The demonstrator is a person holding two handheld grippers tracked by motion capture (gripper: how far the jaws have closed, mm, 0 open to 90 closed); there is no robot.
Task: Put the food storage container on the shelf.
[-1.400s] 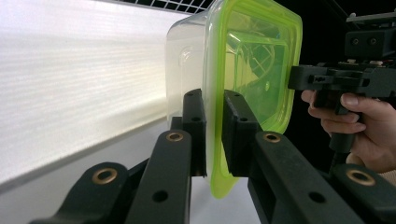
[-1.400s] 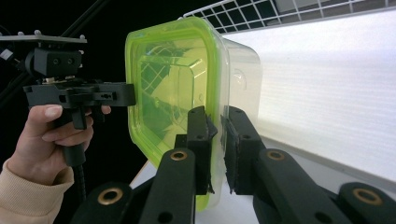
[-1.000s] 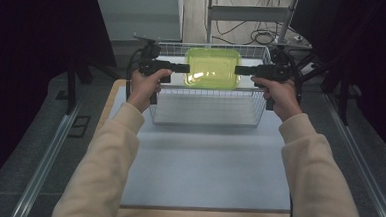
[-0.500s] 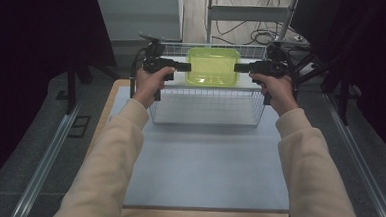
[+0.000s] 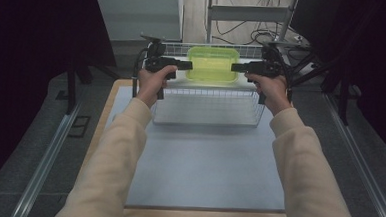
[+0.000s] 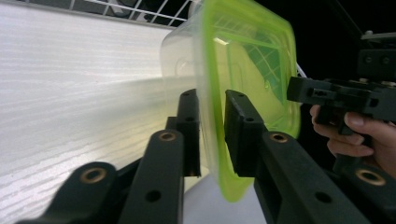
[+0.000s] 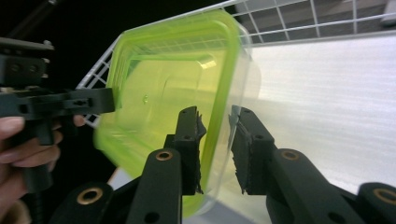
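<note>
Lit evenly from above across the pale table mat [image 5: 203, 159], with darkness closing in on both sides and soft shadow beneath the wire basket [image 5: 208, 107]. Glowing translucent between the two grippers: the green container [image 5: 212, 64], a bright glint near its far corner. Blown out to white glare beside the left gripper [image 6: 212, 130]; blurred container rim just ahead of the right gripper [image 7: 215, 144]. Soft, close-range focus on the nearest linkages.
</note>
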